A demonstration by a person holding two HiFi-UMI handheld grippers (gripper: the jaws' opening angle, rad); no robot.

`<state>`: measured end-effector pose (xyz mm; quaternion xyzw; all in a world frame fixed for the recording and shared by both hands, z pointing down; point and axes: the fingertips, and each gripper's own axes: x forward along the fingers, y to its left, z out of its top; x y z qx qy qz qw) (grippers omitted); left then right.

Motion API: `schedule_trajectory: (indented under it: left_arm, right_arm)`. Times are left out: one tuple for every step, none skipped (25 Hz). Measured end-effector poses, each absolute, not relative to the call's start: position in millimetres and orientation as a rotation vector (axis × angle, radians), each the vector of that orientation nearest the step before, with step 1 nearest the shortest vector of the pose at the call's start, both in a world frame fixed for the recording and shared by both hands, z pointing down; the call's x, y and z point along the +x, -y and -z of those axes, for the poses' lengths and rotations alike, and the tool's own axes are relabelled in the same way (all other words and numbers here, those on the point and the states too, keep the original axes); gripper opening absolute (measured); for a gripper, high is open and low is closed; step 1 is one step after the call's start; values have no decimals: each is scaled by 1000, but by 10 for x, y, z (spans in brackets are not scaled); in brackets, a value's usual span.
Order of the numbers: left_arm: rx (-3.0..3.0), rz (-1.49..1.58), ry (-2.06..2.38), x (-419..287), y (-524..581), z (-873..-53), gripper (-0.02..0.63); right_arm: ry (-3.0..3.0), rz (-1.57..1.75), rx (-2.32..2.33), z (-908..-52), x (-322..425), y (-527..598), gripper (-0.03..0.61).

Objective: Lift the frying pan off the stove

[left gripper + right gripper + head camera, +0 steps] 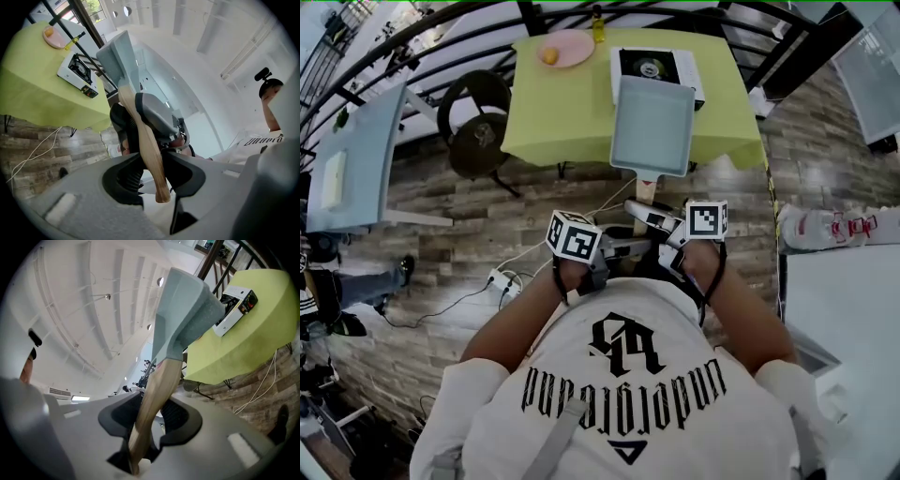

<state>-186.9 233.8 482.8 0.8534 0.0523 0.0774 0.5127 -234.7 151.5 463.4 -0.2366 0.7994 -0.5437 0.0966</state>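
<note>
Floor (825,178) gives me the widest open room, with bare boards ahead on both sides. A white surface (844,309) sits close on my right, and a black stool (478,122) stands off the table's left corner. The green-clothed table (544,122) is straight ahead, its near edge just beyond the grippers.

I judge the lift itself done. The frying pan (652,127) hangs in the air above that near edge, and both gripper views show it clear of the stove (656,64), which sits on the cloth behind it. As I read it, what remains is to carry the pan away and find a place for it. That calls for drawing it back toward me, keeping it level, without its far lip catching the stove or the table edge.

The wooden handle (645,191) is my only hold. The left gripper (152,176) pinches it close to the butt end. The right gripper (143,425) pinches it further up toward the pan, jaws pressed on the wood from either side.

A power strip (501,281) and its cable lie on the boards to my left front, so I would avoid stepping there.
</note>
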Motion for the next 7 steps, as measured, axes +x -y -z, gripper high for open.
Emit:
schedule_trajectory:
  left_arm:
    - [2051,-186,-128,-1830,-2310,-4810,141]
    - [2049,-186,-129,-1788,-2282,-4793,143]
    - [2048,-186,-132,-1752,-2262,-4782,143]
    - [2048,-185,-134,-1730,-2255,-4779,143]
    - [2049,-185,-137,-1723,-2258,-4783,143]
    - [2050,-184,-141,-1723,-2268,-4792,143]
    - [2052,-184,-144,-1727,-2279,-4802,143]
  right_arm:
    - [-2369,1619,-719,-4649,-2288,-1486,132]
    - [-2371,1622,-731,-4650,-2235,-1457,132]
    - [-2371,1622,-733,-4631,-2200,-1433,132]
    - [-2365,1624,-733,-4617,-2182,-1424,132]
    - [-2358,1629,-736,-4620,-2172,-1426,132]
    - [-2351,1635,-740,-4630,-2163,-1433,132]
    - [-2345,1640,-746,-4641,-2155,-1440,132]
